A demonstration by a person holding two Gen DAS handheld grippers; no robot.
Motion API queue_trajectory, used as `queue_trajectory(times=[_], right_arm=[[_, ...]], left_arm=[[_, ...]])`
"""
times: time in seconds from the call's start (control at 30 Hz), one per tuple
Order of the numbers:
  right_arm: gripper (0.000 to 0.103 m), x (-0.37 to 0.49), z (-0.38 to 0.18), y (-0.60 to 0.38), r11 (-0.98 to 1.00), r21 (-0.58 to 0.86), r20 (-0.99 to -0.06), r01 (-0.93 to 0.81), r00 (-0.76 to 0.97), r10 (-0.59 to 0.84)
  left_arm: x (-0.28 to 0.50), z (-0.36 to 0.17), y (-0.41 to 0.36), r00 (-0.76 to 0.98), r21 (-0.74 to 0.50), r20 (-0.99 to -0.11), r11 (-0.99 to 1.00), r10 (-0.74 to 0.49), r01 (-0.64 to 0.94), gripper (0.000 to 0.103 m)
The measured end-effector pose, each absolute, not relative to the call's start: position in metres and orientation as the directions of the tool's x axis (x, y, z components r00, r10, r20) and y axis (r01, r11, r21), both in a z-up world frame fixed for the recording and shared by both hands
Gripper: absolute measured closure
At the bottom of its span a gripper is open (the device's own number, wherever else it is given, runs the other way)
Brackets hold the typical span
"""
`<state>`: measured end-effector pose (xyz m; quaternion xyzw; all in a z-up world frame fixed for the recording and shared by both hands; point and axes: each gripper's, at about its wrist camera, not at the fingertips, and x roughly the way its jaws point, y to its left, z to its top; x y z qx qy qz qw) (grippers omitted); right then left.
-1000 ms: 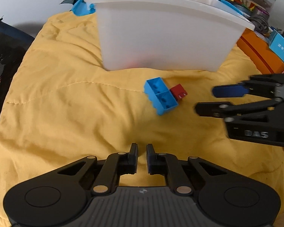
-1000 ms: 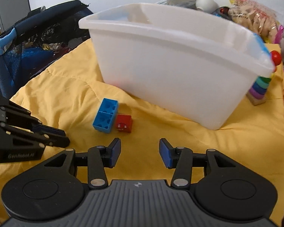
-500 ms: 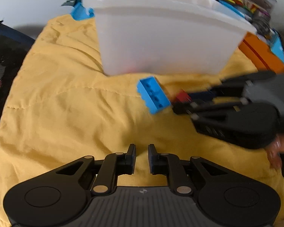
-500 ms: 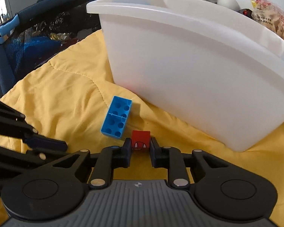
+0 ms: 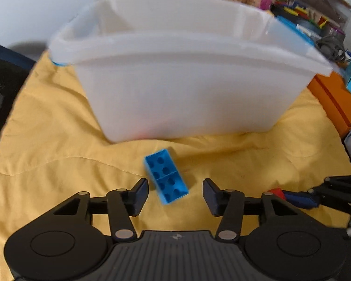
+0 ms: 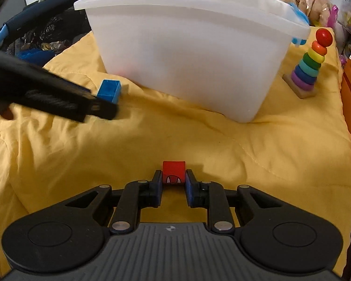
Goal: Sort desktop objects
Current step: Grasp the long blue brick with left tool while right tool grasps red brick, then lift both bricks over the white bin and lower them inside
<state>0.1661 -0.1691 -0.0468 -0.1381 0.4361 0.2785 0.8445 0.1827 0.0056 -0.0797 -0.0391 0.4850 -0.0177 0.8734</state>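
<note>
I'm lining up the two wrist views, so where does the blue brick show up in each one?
Left wrist view: the blue brick lies lower centre on the yellow cloth, between the opening fingers of the left gripper, untouched.
Right wrist view: it sits at the left, partly behind the blurred left gripper.
Shared landmark: the white bin, standing just behind the brick in both.

The left gripper [image 5: 175, 193] is being opened, nothing pressed by its pads; the right gripper [image 6: 173, 179] is being kept clamped.
</note>
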Motion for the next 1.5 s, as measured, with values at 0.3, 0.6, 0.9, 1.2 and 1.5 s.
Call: queue_trajectory(times=[0.3,0.6,0.9,1.2,1.5], right_arm=[[0.081,0.160,-0.045,-0.163,0.785,-0.028,-0.808,-0.618,0.476,0.346],[0.078,0.164,-0.049,-0.158,0.784,-0.027,-0.801,-0.620,0.482,0.354],[0.080,0.163,-0.025,-0.162,0.777,-0.040,-0.766,-0.628,0.519,0.380],[0.080,0.168,0.033,-0.168,0.793,-0.070,-0.652,-0.606,0.629,0.423],[0.076,0.176,0.036,-0.165,0.787,-0.059,-0.667,-0.614,0.611,0.427]], left_arm=[[0.159,-0.080,0.009,0.509,-0.111,-0.853,0.993,-0.116,0.041,0.073],[0.130,-0.080,-0.001,0.498,-0.125,-0.855,0.989,-0.147,0.078,0.073],[0.130,-0.028,0.003,0.609,-0.121,-0.780,0.989,-0.145,0.080,0.073],[0.152,0.041,0.010,0.741,-0.085,-0.660,0.992,-0.122,0.088,0.073],[0.154,0.047,0.010,0.752,-0.097,-0.646,0.991,-0.133,0.092,0.073]])
